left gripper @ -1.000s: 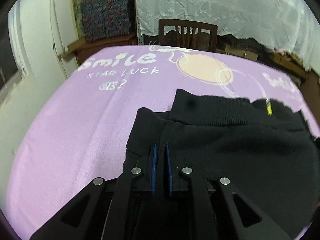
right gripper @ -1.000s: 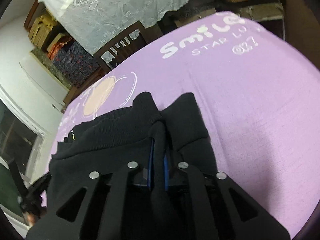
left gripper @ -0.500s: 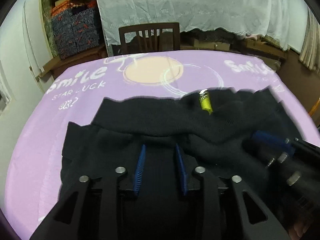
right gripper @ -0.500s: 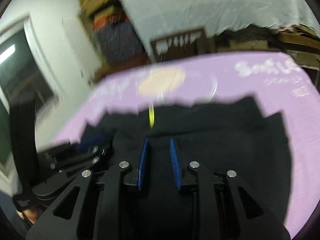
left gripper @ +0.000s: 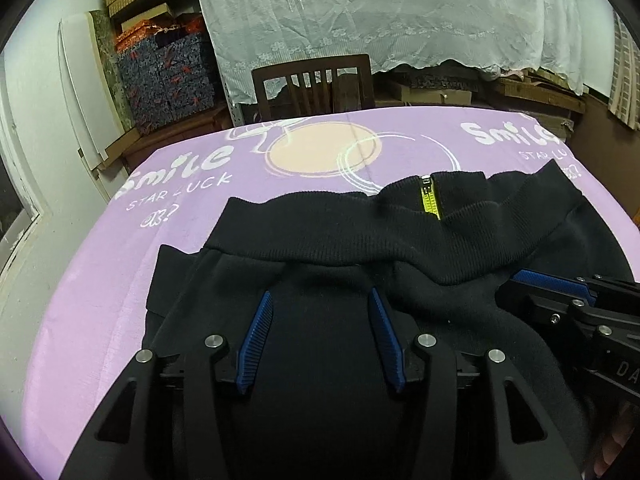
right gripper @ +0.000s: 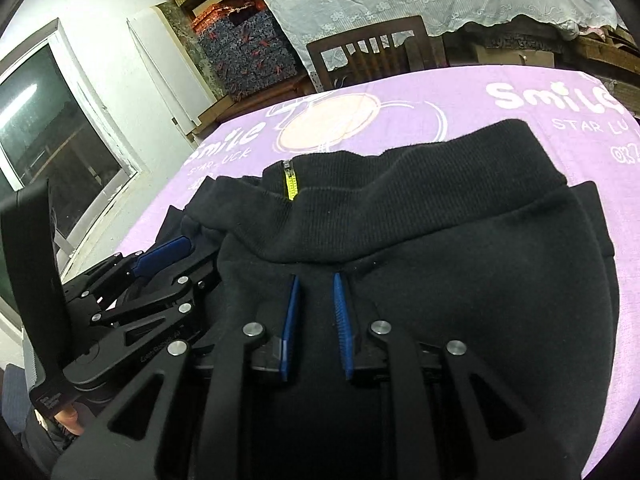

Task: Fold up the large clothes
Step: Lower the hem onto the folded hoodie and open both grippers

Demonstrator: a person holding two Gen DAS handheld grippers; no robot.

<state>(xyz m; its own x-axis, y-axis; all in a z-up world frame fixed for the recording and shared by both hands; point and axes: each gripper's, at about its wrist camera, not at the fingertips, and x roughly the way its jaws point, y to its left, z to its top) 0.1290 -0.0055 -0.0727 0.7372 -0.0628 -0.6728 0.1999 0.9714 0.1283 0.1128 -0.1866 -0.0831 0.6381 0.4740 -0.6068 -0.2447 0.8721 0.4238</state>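
Purple tablecloth (left gripper: 100, 280) carried the black zip sweatshirt (left gripper: 320, 240), folded; left gripper (left gripper: 320, 324) and right gripper (right gripper: 316, 312) hovered parted, empty; thick, floppy fleece, probably best pinched at the ribbed hem (right gripper: 400, 200).

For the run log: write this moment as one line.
left gripper: open, over black jacket | right gripper: open, over jacket | zipper at far hem

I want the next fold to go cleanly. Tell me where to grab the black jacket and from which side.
Grip the black jacket at the two ends of its thick ribbed band, which lies across the far side. That is probably the firmest edge to pinch. Bring the left gripper in from the left end and the right gripper from the right; both are open, over the cloth.
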